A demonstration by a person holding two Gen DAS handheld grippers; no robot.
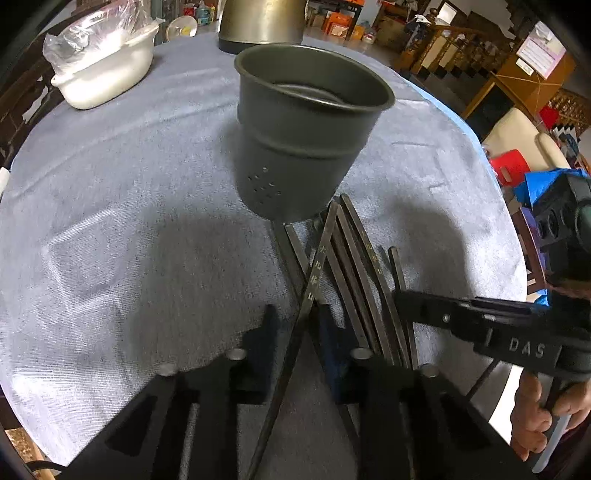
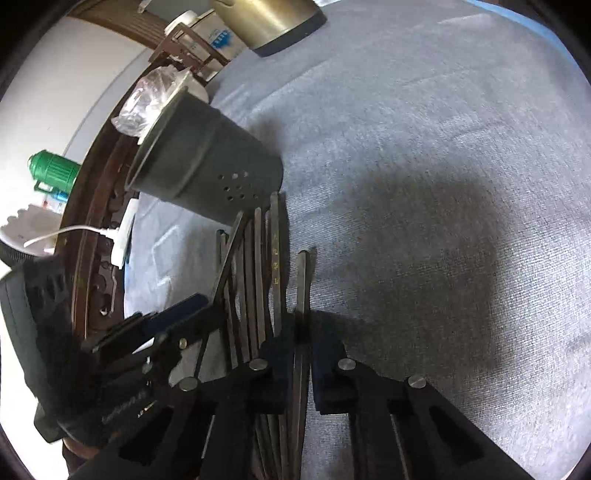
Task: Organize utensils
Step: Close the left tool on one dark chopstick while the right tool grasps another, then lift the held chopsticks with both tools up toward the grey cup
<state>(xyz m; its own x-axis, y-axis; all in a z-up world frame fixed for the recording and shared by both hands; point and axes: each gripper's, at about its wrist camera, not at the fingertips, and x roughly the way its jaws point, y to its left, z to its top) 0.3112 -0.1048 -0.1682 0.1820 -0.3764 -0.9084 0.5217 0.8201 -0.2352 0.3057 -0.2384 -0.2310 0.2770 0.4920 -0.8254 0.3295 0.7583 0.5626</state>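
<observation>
Pinching one dark chopstick (image 1: 314, 273) in the left gripper (image 1: 295, 332), another chopstick (image 2: 302, 280) in the right gripper (image 2: 300, 332), beside the chopstick pile (image 1: 364, 280) and grey holder cup (image 1: 303, 125) mid-table (image 1: 110, 206).

A pale grey-blue cloth with a fine ribbed weave (image 1: 129, 192), matt and slightly napped, covers the worktop. The dark grey perforated metal cup (image 1: 306, 136) has a dull, brushed finish with pressed ridges round its wall. The long dark metal chopsticks (image 1: 354, 266) look smooth with a faint sheen, some bearing small gilt characters. The brass-coloured metal kettle (image 1: 258, 22) shines softly above a black plastic base. The white plastic tub (image 1: 107, 74) is smooth, under crinkled glossy clear film. The black plastic gripper bodies look matt, with bright metal pins.
</observation>
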